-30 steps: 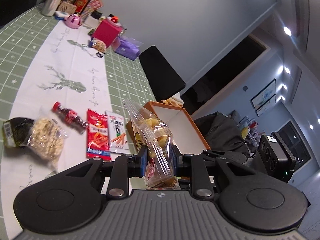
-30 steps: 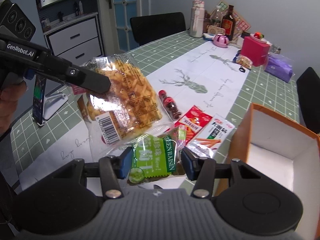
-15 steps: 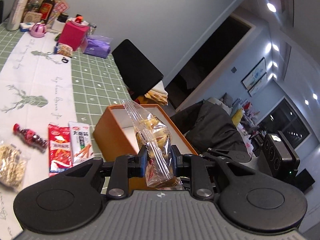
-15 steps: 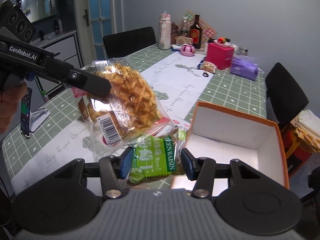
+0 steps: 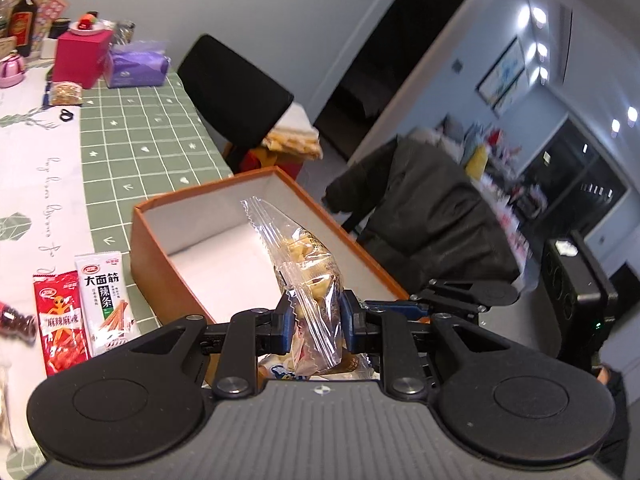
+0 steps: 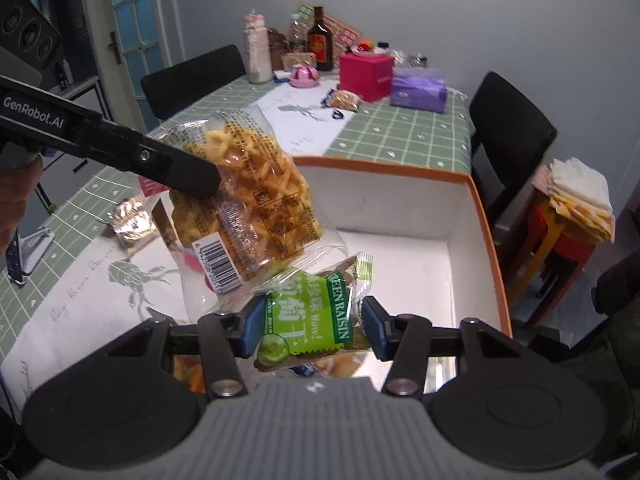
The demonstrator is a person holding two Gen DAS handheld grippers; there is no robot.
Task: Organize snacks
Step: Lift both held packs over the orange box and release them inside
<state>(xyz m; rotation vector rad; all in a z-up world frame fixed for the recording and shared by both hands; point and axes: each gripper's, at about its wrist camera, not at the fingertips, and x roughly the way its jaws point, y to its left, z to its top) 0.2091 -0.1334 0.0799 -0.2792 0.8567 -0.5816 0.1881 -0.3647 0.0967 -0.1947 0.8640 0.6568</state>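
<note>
Left gripper (image 5: 314, 322), black with blue pads: jaws clamped on a clear plastic bag of yellow fried snacks (image 5: 308, 280), held upright above the near end of an open orange cardboard box with a white inside (image 5: 150, 258). Same bag (image 6: 248, 192) seen from the right wrist, barcode facing near, small printed text too fine to read, hanging over the box's left edge (image 6: 486, 236). "GenRobot.AI" printed in white on the left gripper's black arm, far left.

Right gripper (image 6: 312, 326), same build: jaws pressed together on a green foil packet reading "GREEN RAISIN" and "Wow!" (image 6: 310, 320), lifted just near of the box and partly under the clear bag.

On the white reindeer-print table runner (image 5: 36, 168), left of the box: a white sachet with black Chinese characters "大面筋 辣条" (image 5: 105, 304), touching a red sachet with yellow Chinese lettering (image 5: 60, 320). At the far end of the green grid tablecloth (image 5: 136, 136): a magenta square box (image 6: 365, 76), a purple tissue pack (image 6: 418, 92), a dark brown glass bottle with a red label (image 6: 320, 42).
</note>
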